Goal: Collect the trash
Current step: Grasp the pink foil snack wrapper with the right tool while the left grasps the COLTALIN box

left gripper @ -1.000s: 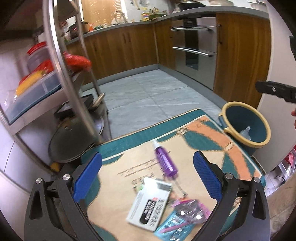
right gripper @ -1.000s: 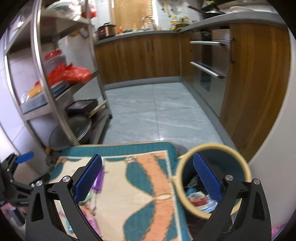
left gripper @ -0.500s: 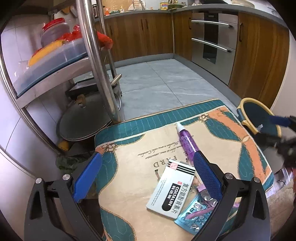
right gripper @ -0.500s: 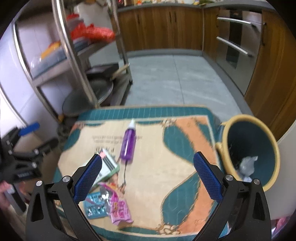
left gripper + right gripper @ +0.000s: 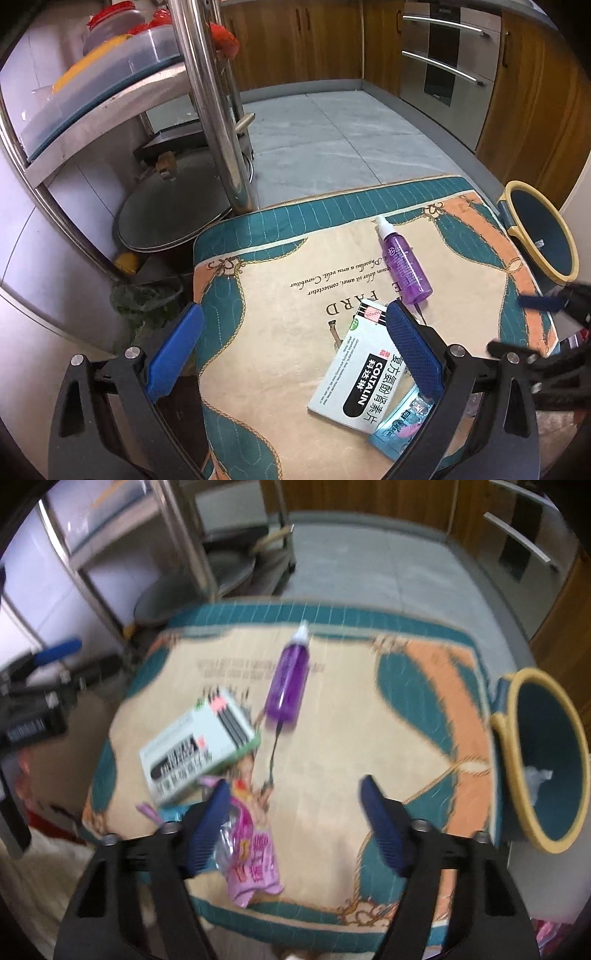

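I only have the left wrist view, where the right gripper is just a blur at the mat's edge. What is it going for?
Observer: In the right wrist view the right gripper hangs over a pink wrapper at the near edge of the mat. Its jaws have just been closing, and the wrapper lies just inside one finger, not pinched.
Operator: Is anything in the bin?
Observer: The bin beside the mat holds one crumpled clear scrap.
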Available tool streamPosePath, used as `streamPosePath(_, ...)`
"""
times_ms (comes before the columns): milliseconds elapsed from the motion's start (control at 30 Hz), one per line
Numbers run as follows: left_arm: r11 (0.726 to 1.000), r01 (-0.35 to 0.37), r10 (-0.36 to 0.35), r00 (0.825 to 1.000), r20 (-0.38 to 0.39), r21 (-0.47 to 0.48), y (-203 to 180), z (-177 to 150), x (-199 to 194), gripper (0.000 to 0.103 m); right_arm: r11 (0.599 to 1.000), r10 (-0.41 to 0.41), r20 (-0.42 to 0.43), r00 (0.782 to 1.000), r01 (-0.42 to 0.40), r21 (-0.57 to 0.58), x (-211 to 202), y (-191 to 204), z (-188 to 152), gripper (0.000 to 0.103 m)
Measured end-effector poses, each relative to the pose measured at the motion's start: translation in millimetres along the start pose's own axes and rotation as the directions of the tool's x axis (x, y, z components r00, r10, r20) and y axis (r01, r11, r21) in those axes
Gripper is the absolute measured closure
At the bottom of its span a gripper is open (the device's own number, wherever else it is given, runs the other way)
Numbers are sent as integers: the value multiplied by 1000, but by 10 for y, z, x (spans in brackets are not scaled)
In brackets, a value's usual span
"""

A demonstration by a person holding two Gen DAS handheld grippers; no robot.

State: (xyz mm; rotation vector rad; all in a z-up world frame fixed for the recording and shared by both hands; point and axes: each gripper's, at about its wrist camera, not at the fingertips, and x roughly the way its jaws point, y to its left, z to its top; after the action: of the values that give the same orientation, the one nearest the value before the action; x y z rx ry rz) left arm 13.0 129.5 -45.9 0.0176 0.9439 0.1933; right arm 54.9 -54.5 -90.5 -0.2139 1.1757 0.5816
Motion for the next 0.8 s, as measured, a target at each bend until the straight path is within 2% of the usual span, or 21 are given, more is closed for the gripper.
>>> streamPosePath(167, 1000, -7, 7, 1000, -18, 19, -55, 6, 92, 6, 997, 56, -87, 995, -60, -41, 202, 109, -66, 57)
streamPosePath(233, 1000, -6, 7, 999, -33, 26, -74, -8, 140, 6, 996, 54, -113, 992, -62, -70, 259, 161, -89, 76)
streamPosePath(333, 999, -4, 6, 999, -49, 40, -106, -28, 206, 6, 996, 52, -118, 992, -60, -63, 270, 145, -80, 96)
streamPosePath(500, 997, 32, -26, 996, -85, 66, -211, -95, 336, 6, 1000, 2, -38, 999, -2, 9, 83, -69, 50, 97)
streamPosePath(600, 995, 70, -60, 990, -124, 74, -287, -168, 443, 6, 997, -63, 19, 998, 62, 49, -49, -219, 123, 97)
streamPosePath(800, 978, 148, -115, 971, -211, 147, -531, -326, 670, 6, 993, -84, 78, 993, 77, 85, -220, -358, 194, 97)
